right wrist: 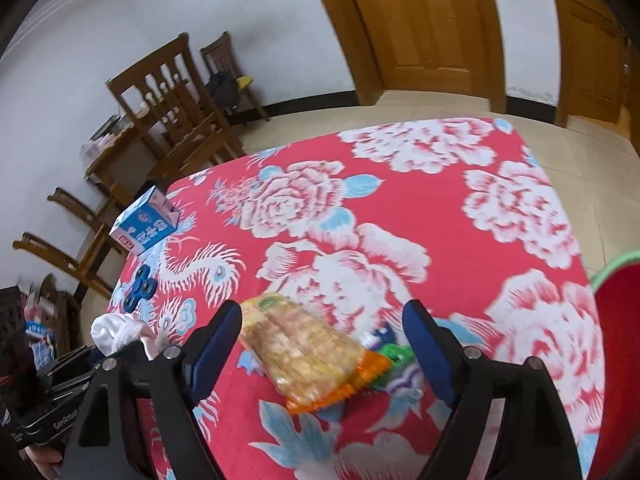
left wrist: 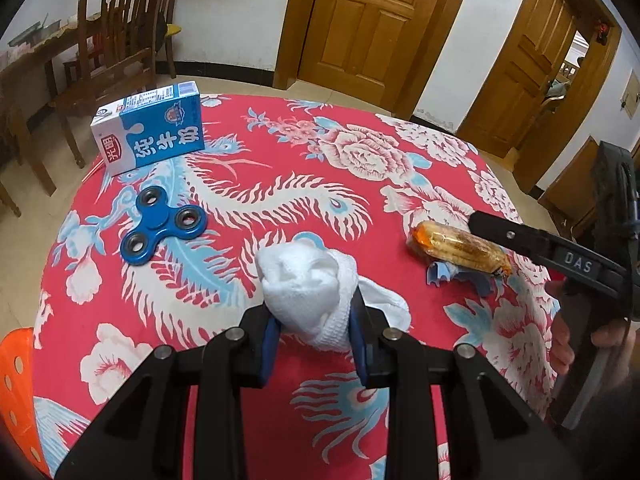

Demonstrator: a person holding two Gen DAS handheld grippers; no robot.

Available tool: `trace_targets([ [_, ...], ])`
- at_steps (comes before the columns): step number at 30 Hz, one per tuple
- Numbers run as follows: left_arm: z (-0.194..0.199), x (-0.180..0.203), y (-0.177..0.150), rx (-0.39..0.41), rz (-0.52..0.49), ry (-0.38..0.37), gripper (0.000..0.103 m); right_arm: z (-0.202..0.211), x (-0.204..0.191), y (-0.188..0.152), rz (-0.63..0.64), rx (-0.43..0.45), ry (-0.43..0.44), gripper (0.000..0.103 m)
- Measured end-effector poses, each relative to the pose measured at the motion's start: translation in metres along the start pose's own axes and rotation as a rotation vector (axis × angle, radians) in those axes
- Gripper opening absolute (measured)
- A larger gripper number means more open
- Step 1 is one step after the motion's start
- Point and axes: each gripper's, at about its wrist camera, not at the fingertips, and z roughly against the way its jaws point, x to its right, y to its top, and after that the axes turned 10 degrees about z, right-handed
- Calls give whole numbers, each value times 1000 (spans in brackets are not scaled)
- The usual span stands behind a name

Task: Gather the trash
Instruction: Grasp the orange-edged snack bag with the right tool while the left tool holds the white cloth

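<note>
Left wrist view: left gripper point(left wrist: 316, 336) angled steeply down over the table point(left wrist: 280, 184), blue pads pinched narrow on a crumpled white tissue point(left wrist: 308, 288); the wad bulges out ahead of the fingertips, a loose flap trailing to the right. Right gripper point(left wrist: 480, 220) comes in from the right edge, one black finger lying over the snack packet point(left wrist: 452, 250); part of the holding hand point(left wrist: 564, 344) shows below it. Packet is clear with orange ends, lying on the red floral cloth, a small blue scrap point(left wrist: 438, 274) poking out beneath it. Right wrist view: right gripper point(right wrist: 322, 344) also pitched down, rolled so the room looks tilted, fingers spread wide either side of the snack packet point(right wrist: 304, 356), pads not touching it. Frame is blurred. Green and purple scraps point(right wrist: 394, 354) lie just beside the packet's orange end. Further back on the cloth: blue fidget spinner point(left wrist: 162, 224) and a blue-and-white milk carton point(left wrist: 150, 130) near the far left edge, well apart from both grippers.
</note>
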Motion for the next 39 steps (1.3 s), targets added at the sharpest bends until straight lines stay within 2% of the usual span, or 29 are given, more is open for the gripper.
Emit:
trace_targets([
  [4,-1,0,-1,-4,4,-6,30,-4,-6,-4,20,-24,10,84],
  [9,-1,3,-3,-12,2,-14,30,-2,-11,-7,32,-32,-20,74],
  [14,0,4,-5,-13,3,-20,30,2,-16,-12,54,-30,-26,71],
  [22,5,5,-6,-10,1,-29,30,4,-34,-18,165,-53,-68,58],
  [27,7,6,-8,-13,0,-36,30,8,-32,-19,131,-46,-51,53],
  [39,18,11,-12,-4,-9,-55,30,45,-35,-32,38,50,-33,51],
])
